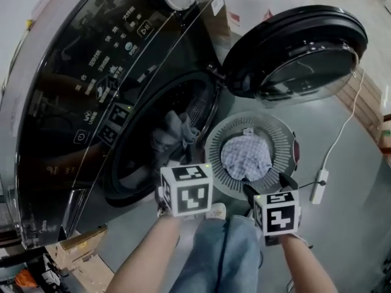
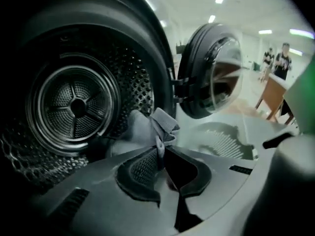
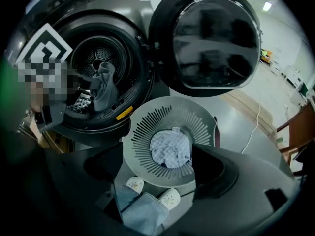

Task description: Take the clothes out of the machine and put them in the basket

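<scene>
The left gripper (image 2: 161,155) was clamped shut on a fold of the grey garment (image 2: 147,127), which trailed from its jaws back into the drum (image 2: 74,104) just ahead. The right gripper (image 3: 157,167) had its jaws wide apart with nothing between them, above the round slotted basket (image 3: 147,119). A checked cloth (image 3: 170,149) lay in the basket's middle, below those jaws, and the machine's door (image 3: 206,38) stood open beyond

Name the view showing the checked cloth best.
Head view: the checked cloth lies whole in the basket, seen from above. The right gripper view shows it too, at more of a slant. The left gripper view shows only basket slats.
</scene>
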`<action>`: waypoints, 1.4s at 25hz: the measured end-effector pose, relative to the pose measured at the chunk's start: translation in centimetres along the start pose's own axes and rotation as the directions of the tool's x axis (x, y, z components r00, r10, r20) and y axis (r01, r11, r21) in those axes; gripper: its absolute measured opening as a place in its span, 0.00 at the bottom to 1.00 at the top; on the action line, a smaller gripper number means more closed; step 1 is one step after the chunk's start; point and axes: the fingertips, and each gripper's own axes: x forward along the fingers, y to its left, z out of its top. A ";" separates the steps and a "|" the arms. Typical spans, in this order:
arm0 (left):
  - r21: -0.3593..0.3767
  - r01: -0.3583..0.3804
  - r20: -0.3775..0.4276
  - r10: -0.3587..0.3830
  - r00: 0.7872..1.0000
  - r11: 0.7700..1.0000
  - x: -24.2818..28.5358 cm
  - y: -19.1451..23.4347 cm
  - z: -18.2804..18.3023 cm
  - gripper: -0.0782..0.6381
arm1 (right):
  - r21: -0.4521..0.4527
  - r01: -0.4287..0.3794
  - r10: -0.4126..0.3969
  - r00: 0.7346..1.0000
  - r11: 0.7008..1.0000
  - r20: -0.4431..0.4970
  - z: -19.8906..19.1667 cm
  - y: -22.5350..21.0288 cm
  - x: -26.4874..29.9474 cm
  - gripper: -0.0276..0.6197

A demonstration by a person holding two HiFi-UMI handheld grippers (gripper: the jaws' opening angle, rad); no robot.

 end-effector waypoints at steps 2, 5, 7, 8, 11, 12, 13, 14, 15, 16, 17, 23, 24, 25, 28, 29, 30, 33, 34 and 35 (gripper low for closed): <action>-0.024 0.042 0.003 -0.042 0.999 0.999 -0.5 -1.3 -0.2 0.16 | 0.049 0.014 -0.014 1.000 0.999 0.009 -0.3 -1.1 -0.4 0.72; -0.024 0.095 0.005 -0.095 0.995 0.995 -1.2 -3.5 -0.5 0.16 | 0.092 0.033 -0.034 0.999 0.995 0.008 -1.0 -2.4 -1.0 0.72; -0.001 0.143 0.001 -0.143 0.990 0.990 -1.5 -5.6 -0.7 0.16 | 0.096 0.044 -0.044 0.999 0.994 0.002 -1.6 -3.0 -1.2 0.72; 0.012 0.172 -0.003 -0.172 0.985 0.985 -1.7 -6.8 -0.8 0.16 | 0.095 0.048 -0.048 0.999 0.994 -0.001 -1.9 -3.3 -1.3 0.72; 0.058 0.255 -0.011 -0.255 0.967 0.965 -2.1 -10.5 -0.9 0.16 | 0.104 0.055 -0.055 0.998 0.993 -0.008 -2.9 -3.8 -1.6 0.71; 0.071 0.277 -0.011 -0.277 0.961 0.958 -2.2 -11.5 -0.9 0.16 | 0.110 0.057 -0.057 0.998 0.992 -0.007 -3.2 -3.9 -1.6 0.71; 0.080 0.296 -0.010 -0.296 0.955 0.952 -2.2 -12.4 -0.8 0.16 | 0.118 0.059 -0.059 0.998 0.991 -0.005 -3.5 -4.1 -1.7 0.71; 0.083 0.311 -0.010 -0.311 0.950 0.947 -2.2 -13.2 -0.7 0.16 | 0.128 0.062 -0.062 0.998 0.990 -0.004 -3.8 -4.3 -1.8 0.70; 0.078 0.323 -0.011 -0.324 0.946 0.943 -2.2 -13.8 -0.5 0.16 | 0.138 0.064 -0.064 0.998 0.988 -0.004 -4.1 -4.5 -1.9 0.69; 0.069 0.336 -0.012 -0.336 0.942 0.939 -2.1 -14.3 -0.3 0.16 | 0.149 0.068 -0.068 0.998 0.987 -0.006 -4.5 -4.7 -1.9 0.68; 0.061 0.353 -0.009 -0.353 0.936 0.934 -2.1 -14.8 0.0 0.16 | 0.158 0.072 -0.072 0.997 0.985 -0.010 -4.9 -5.0 -2.0 0.67; 0.027 0.635 0.069 -0.635 0.769 0.772 -4.8 -20.9 2.6 0.16 | 0.222 0.115 -0.110 0.993 0.968 -0.036 -6.5 -7.4 -2.3 0.66; 0.037 0.659 0.072 -0.660 0.748 0.751 -5.2 -21.7 2.7 0.16 | 0.235 0.123 -0.117 0.992 0.964 -0.038 -6.7 -7.9 -2.4 0.65; 0.045 0.671 0.069 -0.672 0.737 0.740 -5.3 -22.2 2.8 0.16 | 0.246 0.130 -0.124 0.991 0.961 -0.040 -6.8 -8.4 -2.4 0.65; 0.037 0.661 0.037 -0.662 0.748 0.749 -4.5 -22.8 2.1 0.16 | 0.257 0.147 -0.139 0.989 0.955 -0.048 -7.2 -9.4 -2.7 0.63; 0.033 0.651 0.016 -0.652 0.758 0.758 -4.1 -22.8 1.8 0.16 | 0.252 0.151 -0.142 0.989 0.956 -0.051 -7.2 -9.6 -2.8 0.63; 0.032 0.639 -0.008 -0.639 0.769 0.768 -3.6 -22.7 1.3 0.16 | 0.249 0.154 -0.145 0.988 0.956 -0.054 -7.3 -9.8 -2.8 0.62; 0.039 0.602 -0.077 -0.598 0.797 0.797 -2.1 -22.4 -0.1 0.16 | 0.253 0.156 -0.147 0.988 0.955 -0.054 -7.3 -10.1 -2.7 0.61; 0.035 0.590 -0.091 -0.586 0.805 0.806 -1.6 -22.2 -0.5 0.22 | 0.256 0.155 -0.146 0.988 0.954 -0.053 -7.2 -10.1 -2.7 0.61; 0.025 0.581 -0.099 -0.576 0.811 0.814 -1.3 -22.0 -0.8 0.37 | 0.259 0.154 -0.145 0.988 0.954 -0.052 -7.2 -10.0 -2.6 0.61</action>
